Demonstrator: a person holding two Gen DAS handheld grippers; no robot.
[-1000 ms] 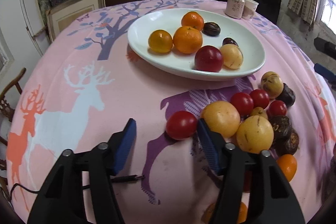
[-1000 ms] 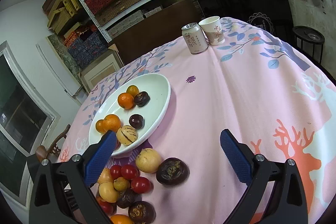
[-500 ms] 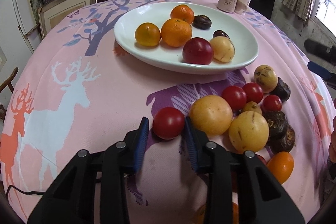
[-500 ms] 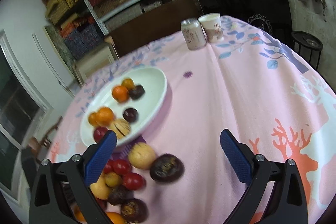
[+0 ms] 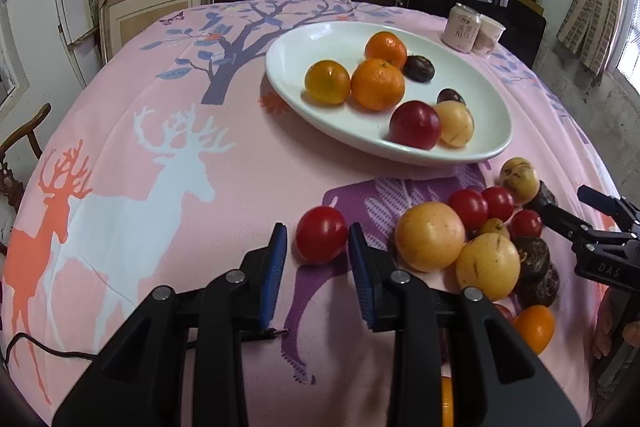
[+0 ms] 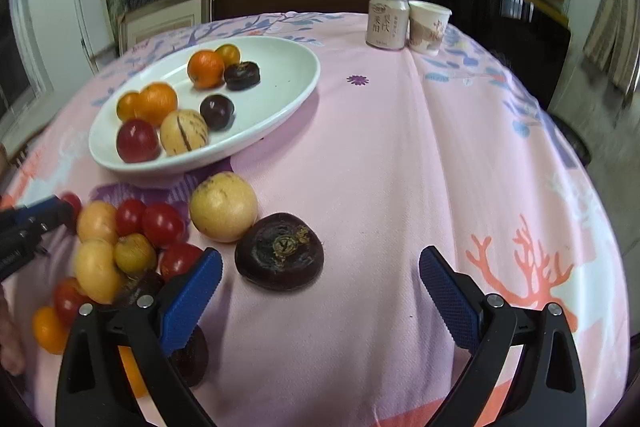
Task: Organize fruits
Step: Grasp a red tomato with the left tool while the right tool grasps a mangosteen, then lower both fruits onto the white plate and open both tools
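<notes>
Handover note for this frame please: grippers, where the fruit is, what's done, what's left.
Left gripper: shut on a red tomato that rests on the cloth beside the loose pile.
Right gripper: open, empty, just short of the dark fruit.
Done: seven fruits on the plate.
Left: lift the tomato to the plate, then move the dark fruit and the pile over.
</notes>
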